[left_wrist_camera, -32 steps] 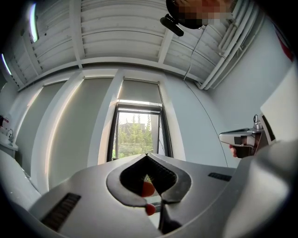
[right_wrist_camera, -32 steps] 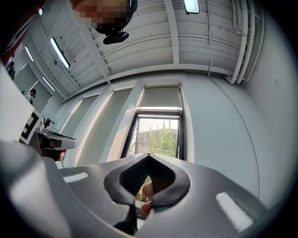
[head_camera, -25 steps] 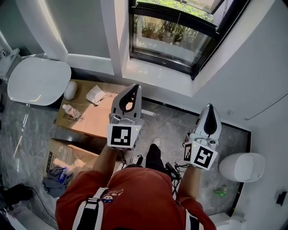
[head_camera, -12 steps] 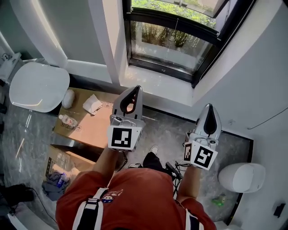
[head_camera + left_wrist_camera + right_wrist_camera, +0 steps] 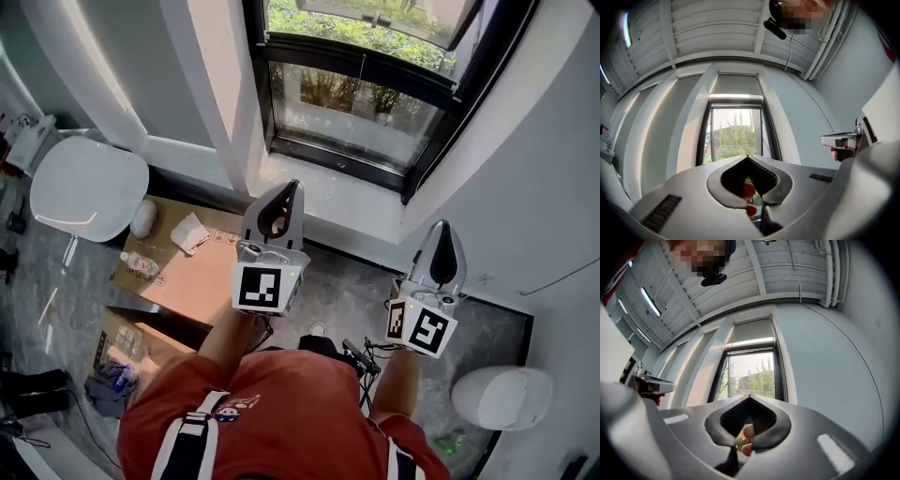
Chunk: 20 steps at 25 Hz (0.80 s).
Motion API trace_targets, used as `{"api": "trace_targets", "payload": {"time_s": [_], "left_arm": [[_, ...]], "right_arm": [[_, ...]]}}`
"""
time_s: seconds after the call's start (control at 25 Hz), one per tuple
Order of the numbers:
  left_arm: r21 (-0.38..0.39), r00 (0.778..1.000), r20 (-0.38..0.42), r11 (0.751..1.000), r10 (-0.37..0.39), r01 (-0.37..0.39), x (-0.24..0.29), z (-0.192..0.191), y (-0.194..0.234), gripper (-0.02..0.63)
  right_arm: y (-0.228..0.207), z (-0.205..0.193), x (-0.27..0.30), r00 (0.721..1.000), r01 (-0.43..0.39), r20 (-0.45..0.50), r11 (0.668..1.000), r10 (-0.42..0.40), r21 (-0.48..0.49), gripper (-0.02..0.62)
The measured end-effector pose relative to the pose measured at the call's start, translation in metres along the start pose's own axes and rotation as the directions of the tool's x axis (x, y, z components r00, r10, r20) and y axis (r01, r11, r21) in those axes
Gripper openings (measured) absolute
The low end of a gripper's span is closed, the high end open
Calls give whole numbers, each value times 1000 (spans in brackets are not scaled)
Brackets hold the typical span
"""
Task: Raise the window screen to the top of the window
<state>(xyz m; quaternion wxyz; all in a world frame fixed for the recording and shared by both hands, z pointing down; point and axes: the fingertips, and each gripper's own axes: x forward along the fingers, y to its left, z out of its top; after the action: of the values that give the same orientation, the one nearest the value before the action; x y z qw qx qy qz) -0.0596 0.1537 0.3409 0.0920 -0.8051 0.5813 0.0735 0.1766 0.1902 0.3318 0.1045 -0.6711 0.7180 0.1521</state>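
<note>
The left gripper [image 5: 285,190] and right gripper [image 5: 442,231] have jaws squeezed tight, holding nothing. They should open before reaching the window [image 5: 361,103] ahead.

Grey marbled floor [image 5: 347,281] is noted as occupied by a closed cardboard box [image 5: 192,272], on which a crumpled white cloth [image 5: 190,232], a plastic bottle [image 5: 138,265] and a white rounded object [image 5: 142,217] are laid, with an open carton [image 5: 122,342] set just beside it.
</note>
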Motion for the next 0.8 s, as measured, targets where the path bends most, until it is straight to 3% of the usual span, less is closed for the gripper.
{"api": "trace_targets", "payload": {"time_s": [0.44, 0.8], "left_arm": [[26, 1000, 18, 1000, -1, 0, 43, -9, -35, 5], [40, 1000, 27, 999, 7, -8, 58, -4, -39, 5]], "right_arm": [[-44, -17, 21, 1000, -8, -2, 1000, 8, 7, 9], [-51, -25, 36, 999, -32, 1, 999, 32, 2, 9]]}}
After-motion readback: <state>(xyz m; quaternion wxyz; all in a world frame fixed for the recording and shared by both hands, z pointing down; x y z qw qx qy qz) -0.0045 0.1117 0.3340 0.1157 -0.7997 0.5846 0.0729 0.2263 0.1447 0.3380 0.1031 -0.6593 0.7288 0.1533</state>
